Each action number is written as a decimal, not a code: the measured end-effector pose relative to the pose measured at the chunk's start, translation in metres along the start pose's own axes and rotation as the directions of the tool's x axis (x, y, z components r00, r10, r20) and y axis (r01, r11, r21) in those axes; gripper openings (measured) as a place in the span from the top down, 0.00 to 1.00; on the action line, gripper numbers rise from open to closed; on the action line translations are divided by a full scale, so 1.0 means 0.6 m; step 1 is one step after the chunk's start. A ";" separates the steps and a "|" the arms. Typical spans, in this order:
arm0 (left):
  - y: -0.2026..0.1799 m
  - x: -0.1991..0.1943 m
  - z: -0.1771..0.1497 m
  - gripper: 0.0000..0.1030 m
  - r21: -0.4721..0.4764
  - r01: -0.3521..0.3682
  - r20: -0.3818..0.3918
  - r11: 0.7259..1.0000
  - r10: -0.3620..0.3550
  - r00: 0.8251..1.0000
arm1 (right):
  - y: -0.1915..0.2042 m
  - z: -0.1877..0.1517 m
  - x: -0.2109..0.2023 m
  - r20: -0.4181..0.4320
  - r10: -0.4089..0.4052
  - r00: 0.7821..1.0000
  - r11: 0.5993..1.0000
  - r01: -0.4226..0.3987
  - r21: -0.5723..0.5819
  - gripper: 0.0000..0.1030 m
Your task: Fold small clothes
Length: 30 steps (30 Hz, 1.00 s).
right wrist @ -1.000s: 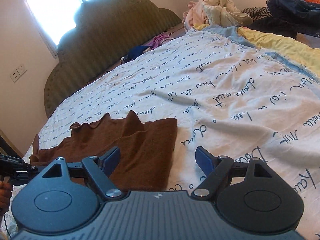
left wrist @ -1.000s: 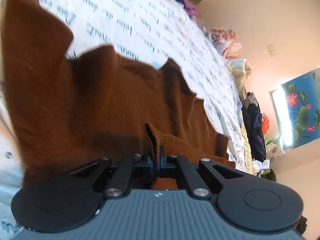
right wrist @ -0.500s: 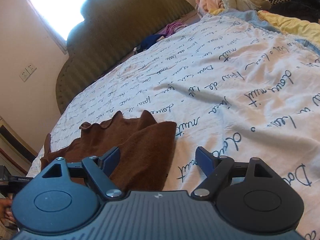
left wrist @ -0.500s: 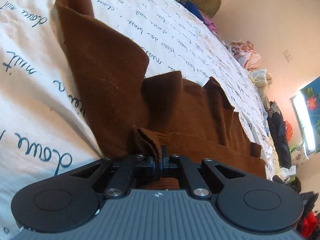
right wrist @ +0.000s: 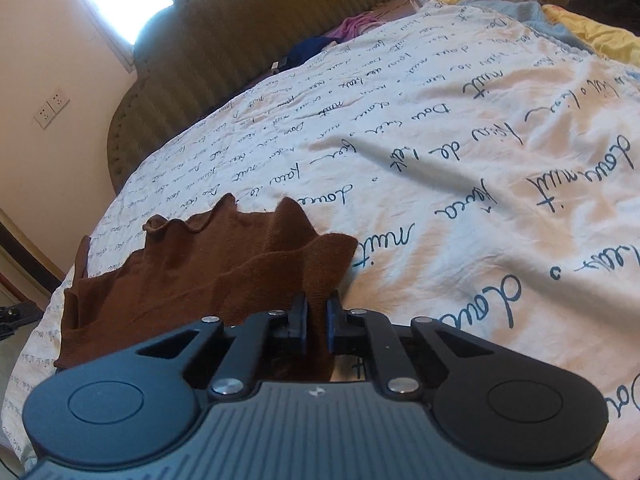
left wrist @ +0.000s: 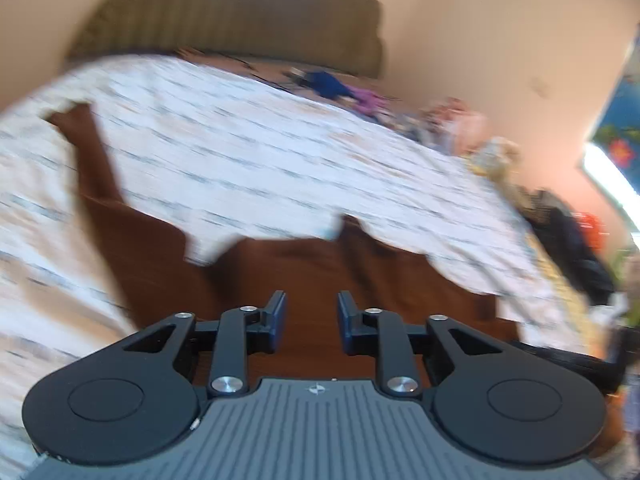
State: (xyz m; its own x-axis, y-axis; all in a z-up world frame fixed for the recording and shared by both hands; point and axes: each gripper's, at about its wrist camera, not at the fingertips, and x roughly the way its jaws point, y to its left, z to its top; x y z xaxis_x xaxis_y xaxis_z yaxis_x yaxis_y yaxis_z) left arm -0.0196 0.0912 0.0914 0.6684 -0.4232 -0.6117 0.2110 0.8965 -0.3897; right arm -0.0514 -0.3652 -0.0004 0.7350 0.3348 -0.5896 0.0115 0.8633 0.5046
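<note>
The brown garment (right wrist: 208, 272) lies at lower left of the frame on the printed sheet (right wrist: 460, 184), its near corner pinched in the right gripper (right wrist: 317, 322), likely to fold it over, while the left gripper (left wrist: 311, 322) hangs above it, jaws apart

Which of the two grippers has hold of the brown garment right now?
The right gripper: its fingers are pinched on the near right edge of the brown garment. The left gripper is open, with cloth visible through the gap.

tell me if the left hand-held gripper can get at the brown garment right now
Probably yes: the left hand-held gripper is open right above the brown garment, with nothing between them, though the view is blurred.
</note>
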 end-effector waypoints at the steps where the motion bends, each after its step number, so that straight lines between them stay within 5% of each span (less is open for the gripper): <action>1: -0.007 0.015 -0.007 0.69 -0.009 0.024 -0.024 1.000 -0.024 0.999 | 0.004 0.003 -0.004 0.007 0.002 1.000 1.000 -0.002 -0.005 0.93; 6: 0.011 0.105 -0.065 0.69 -0.046 -0.029 -0.143 0.999 0.022 0.989 | 0.011 0.018 -0.013 0.026 -0.066 0.998 0.995 0.067 -0.070 0.93; 8: 0.037 0.113 -0.084 0.71 -0.057 -0.006 -0.104 0.998 0.000 0.995 | -0.002 0.014 0.004 0.005 -0.150 0.989 0.984 0.150 -0.097 0.93; 12: 0.061 0.088 -0.087 0.69 -0.129 0.032 -0.093 0.991 -0.045 0.995 | -0.012 0.013 -0.011 0.019 -0.161 0.987 0.985 0.162 -0.057 0.85; 14: 0.061 0.067 -0.084 0.46 -0.147 0.052 -0.055 0.988 -0.060 0.997 | 0.022 0.010 -0.037 0.059 -0.170 0.984 0.978 0.176 -0.115 0.83; 16: 0.055 0.050 -0.084 0.38 -0.122 0.050 -0.015 0.991 -0.053 0.999 | 0.059 0.000 -0.055 0.068 -0.106 0.992 0.979 0.116 -0.170 0.83; 20: 0.072 0.070 -0.092 0.40 -0.142 0.023 -0.046 0.990 -0.030 0.998 | 0.113 -0.038 -0.038 0.008 -0.030 1.000 0.967 0.031 -0.255 0.85; 23: 0.072 0.070 -0.094 0.54 -0.083 -0.010 -0.035 0.997 0.007 0.999 | 0.117 -0.071 0.011 -0.023 -0.184 0.983 0.911 0.162 -0.378 0.94; 25: 0.075 0.065 -0.093 0.55 -0.097 -0.021 -0.040 0.995 0.017 0.999 | 0.094 -0.069 0.007 -0.007 -0.134 0.991 0.935 0.124 -0.331 0.94; 27: 0.088 0.050 -0.089 0.53 -0.139 0.007 -0.031 0.990 -0.011 0.999 | 0.079 -0.053 -0.003 -0.029 -0.121 0.992 0.962 0.110 -0.249 0.93; 30: 0.125 0.012 -0.074 0.34 -0.210 0.025 0.049 0.977 -0.015 0.999 | 0.095 -0.046 -0.022 -0.023 -0.119 0.993 0.963 0.110 -0.246 0.89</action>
State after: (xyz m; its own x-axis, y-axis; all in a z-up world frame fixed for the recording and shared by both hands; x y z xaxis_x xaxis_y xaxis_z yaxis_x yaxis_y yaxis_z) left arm -0.0306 0.1496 0.0275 0.6996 -0.4292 -0.5713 0.0729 0.8382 -0.5404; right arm -0.0789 -0.3102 0.0188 0.7127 0.2378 -0.6599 -0.0747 0.9612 0.2657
